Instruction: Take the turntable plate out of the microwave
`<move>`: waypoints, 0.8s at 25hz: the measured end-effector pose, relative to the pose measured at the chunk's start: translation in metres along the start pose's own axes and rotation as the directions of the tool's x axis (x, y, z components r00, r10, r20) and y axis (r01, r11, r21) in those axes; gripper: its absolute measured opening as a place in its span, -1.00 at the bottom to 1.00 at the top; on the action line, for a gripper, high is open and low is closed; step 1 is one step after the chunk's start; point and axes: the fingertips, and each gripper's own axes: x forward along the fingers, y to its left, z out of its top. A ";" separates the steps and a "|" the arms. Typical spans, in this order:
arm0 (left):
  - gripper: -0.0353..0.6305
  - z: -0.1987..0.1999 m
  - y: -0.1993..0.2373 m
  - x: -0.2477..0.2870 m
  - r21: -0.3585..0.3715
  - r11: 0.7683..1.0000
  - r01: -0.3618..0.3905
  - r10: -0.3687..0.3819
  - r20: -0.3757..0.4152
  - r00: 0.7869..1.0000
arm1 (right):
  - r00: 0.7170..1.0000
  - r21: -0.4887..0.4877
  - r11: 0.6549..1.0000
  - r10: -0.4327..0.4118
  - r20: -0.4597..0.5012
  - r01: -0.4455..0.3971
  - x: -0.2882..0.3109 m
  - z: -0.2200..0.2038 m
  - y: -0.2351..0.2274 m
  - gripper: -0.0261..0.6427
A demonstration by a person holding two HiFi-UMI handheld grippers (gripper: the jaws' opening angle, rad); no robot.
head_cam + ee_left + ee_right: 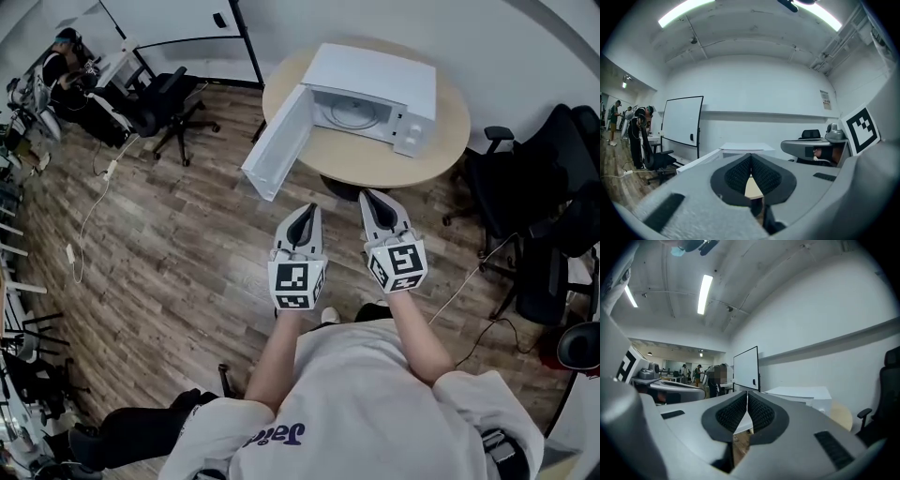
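Note:
A white microwave (pixel 375 89) stands on a round wooden table (pixel 441 155) with its door (pixel 277 141) swung open to the left. Inside its cavity lies the round glass turntable plate (pixel 356 113). My left gripper (pixel 308 214) and right gripper (pixel 372 199) hang side by side short of the table's near edge, both shut and holding nothing. In the left gripper view the microwave (pixel 745 150) shows just above the closed jaws, and the right gripper (pixel 811 149) sits to the right. The right gripper view shows the microwave (pixel 801 393) right of the jaw tips.
Black office chairs stand at the right (pixel 553 187) and upper left (pixel 169 103) of the table. Cables run over the wooden floor (pixel 141 244). A whiteboard (pixel 682 122) stands by the far wall, and people (pixel 640 126) work at desks at the left.

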 end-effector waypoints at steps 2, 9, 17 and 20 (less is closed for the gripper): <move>-0.85 -0.004 0.003 -0.001 -0.012 1.000 0.005 -0.005 0.001 1.000 | 1.000 -0.024 1.000 0.010 -0.020 -0.010 0.000 -0.005 0.008 -0.86; -0.85 -0.014 -0.006 0.013 -0.032 0.998 0.061 -0.062 -0.021 0.998 | 0.997 -0.046 0.999 0.022 -0.067 -0.026 0.007 -0.010 0.014 -0.86; -0.85 -0.026 -0.010 0.073 -0.054 0.993 0.105 -0.107 -0.040 0.993 | 0.995 0.021 1.000 0.017 -0.094 -0.015 0.048 -0.037 -0.027 -0.86; -0.85 -0.030 -0.001 0.108 -0.054 0.992 0.113 -0.116 -0.062 0.991 | 0.996 0.051 0.999 0.014 -0.088 -0.009 0.079 -0.041 -0.050 -0.86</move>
